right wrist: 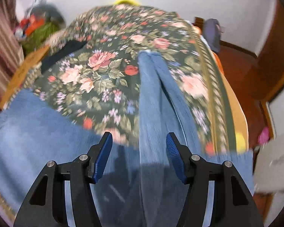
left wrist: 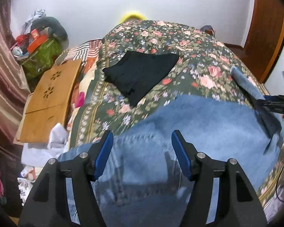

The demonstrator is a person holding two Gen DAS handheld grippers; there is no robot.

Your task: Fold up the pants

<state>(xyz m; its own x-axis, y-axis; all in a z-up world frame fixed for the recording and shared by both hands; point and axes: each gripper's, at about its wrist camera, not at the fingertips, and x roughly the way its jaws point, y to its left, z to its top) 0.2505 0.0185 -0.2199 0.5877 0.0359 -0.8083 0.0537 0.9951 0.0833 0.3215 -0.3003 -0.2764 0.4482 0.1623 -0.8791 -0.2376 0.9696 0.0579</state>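
Hovering both tools over the blue jeans (left wrist: 208, 121), I have nothing gripped yet. My left gripper (left wrist: 140, 153) has its jaws spread wide above the broad upper part of the denim at the near edge of the bed; my right gripper (right wrist: 138, 155) is equally spread, with the long strip of leg (right wrist: 153, 94) running away from it between the pads. The jeans lie on the floral bedspread (left wrist: 179, 43), legs stretched toward the far side, and both views are smeared, so I cannot tell exactly how the layers sit.

My worry is the grasp: closing on that leg strip could catch only the top layer, and the fold would come out crooked. I could also pinch bedspread along with the denim, since the cloth lies flat against it, and drag the cover up. A black folded garment (left wrist: 140, 75) rests further up the bed; a wide swing of the legs might land on it.
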